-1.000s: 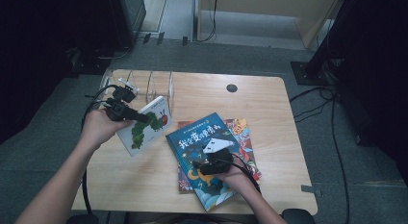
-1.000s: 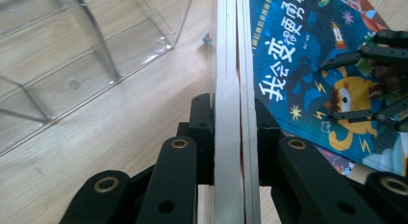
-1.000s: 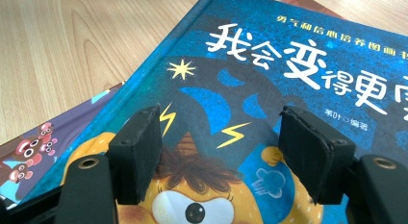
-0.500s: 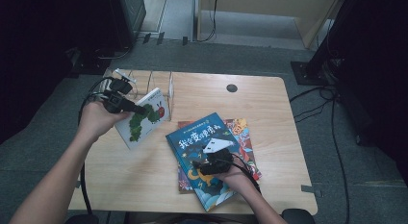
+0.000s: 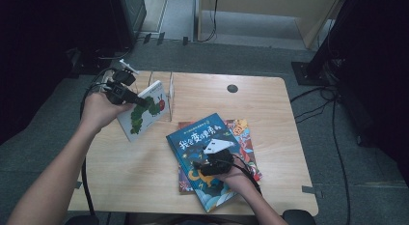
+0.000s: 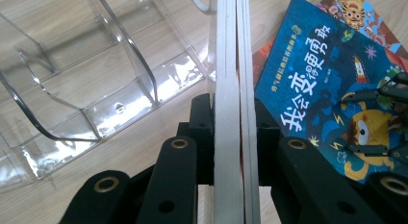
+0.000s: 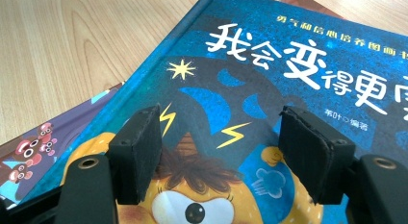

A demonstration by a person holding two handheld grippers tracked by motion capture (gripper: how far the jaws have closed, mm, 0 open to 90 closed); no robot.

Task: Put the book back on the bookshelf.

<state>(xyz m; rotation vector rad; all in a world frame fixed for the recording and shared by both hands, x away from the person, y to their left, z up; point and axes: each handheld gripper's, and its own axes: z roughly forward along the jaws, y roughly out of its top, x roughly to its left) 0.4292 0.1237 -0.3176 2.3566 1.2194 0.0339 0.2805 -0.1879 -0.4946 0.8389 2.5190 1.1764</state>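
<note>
The left tool pinches the white book, its cover hidden edge-on; the right tool is spread.

We see pale, matt wood grain on the table, a glossy printed cover on the blue book, and clear, shiny plastic in the rack.

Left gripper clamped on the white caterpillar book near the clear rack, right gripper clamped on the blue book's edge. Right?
Not quite. The left gripper is shut on the white caterpillar book by the clear rack, but the right gripper is open: the right gripper view shows its jaws spread above the blue book cover, gripping nothing.
</note>
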